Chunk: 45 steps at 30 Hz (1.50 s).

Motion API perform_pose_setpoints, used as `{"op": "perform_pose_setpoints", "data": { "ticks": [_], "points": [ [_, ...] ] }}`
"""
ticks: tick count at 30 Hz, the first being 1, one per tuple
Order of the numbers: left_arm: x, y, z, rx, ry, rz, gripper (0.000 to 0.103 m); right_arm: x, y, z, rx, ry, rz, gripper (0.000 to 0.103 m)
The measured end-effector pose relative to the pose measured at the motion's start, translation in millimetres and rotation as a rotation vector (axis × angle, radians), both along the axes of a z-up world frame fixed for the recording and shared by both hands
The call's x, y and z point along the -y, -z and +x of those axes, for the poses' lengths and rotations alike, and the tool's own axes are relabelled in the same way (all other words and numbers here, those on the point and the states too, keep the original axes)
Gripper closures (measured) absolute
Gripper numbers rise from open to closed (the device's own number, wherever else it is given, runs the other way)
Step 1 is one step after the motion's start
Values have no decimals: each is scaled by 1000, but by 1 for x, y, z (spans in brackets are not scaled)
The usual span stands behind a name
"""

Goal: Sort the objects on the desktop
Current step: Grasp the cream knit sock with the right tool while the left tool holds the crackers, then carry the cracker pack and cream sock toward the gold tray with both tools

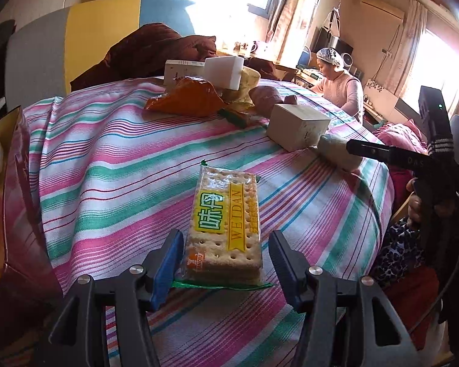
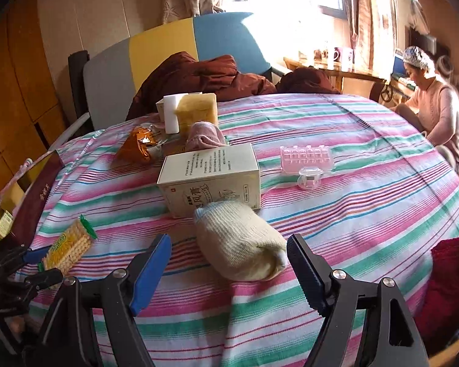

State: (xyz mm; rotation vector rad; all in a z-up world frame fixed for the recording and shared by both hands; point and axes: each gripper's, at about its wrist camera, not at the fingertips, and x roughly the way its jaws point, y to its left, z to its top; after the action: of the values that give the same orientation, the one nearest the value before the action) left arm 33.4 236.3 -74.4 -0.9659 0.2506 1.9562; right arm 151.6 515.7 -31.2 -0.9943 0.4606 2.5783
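The cracker packet (image 1: 224, 226) lies flat on the striped bench (image 1: 113, 165), long axis running straight away from the left gripper (image 1: 225, 257), its near end between the spread jaws, untouched.

The rolled cream sock (image 2: 240, 241) lies angled between the right gripper's (image 2: 229, 263) spread jaws.

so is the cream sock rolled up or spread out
Rolled up: the cream sock sits as a compact bundle on the cloth, before the open right gripper.

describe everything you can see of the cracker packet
The cracker packet is a flat clear wrapper with green crimped ends, a yellow label and pale perforated crackers showing through. It lies flat and sealed on the striped tablecloth, between the open fingers of the left gripper, which do not appear to grip it.
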Motion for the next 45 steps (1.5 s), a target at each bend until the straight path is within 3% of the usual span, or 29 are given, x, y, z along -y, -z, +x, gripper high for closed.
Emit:
{"op": "perform_pose_setpoints", "data": {
  "ticks": [8, 11, 15, 22, 25, 35, 39, 45],
  "points": [
    [0, -10, 3, -30, 1, -23, 44, -19, 13, 4, -44, 44, -74, 23],
    [-3, -14, 5, -52, 12, -30, 44, -22, 13, 5, -77, 41, -95, 16],
    [-8, -14, 5, -60, 22, -47, 44, -26, 23, -1, -65, 27, -124, 19],
    [-9, -17, 3, -76, 27, -55, 44, -15, 21, -6, -69, -23, -46, 21],
    [-12, -16, 1, -81, 35, -69, 44, -11, 23, -10, -54, -29, -13, 30],
    [-25, -3, -1, -77, 55, -119, 44, 6, 18, -4, -53, -43, 14, 34],
    [-22, -1, 0, -87, 33, -115, 52, 28, 18, -6, -47, -80, 12, 34],
    [-12, -2, 5, -102, 10, -101, 55, 61, 21, -14, -33, -137, 18, 34]
  ]
}}
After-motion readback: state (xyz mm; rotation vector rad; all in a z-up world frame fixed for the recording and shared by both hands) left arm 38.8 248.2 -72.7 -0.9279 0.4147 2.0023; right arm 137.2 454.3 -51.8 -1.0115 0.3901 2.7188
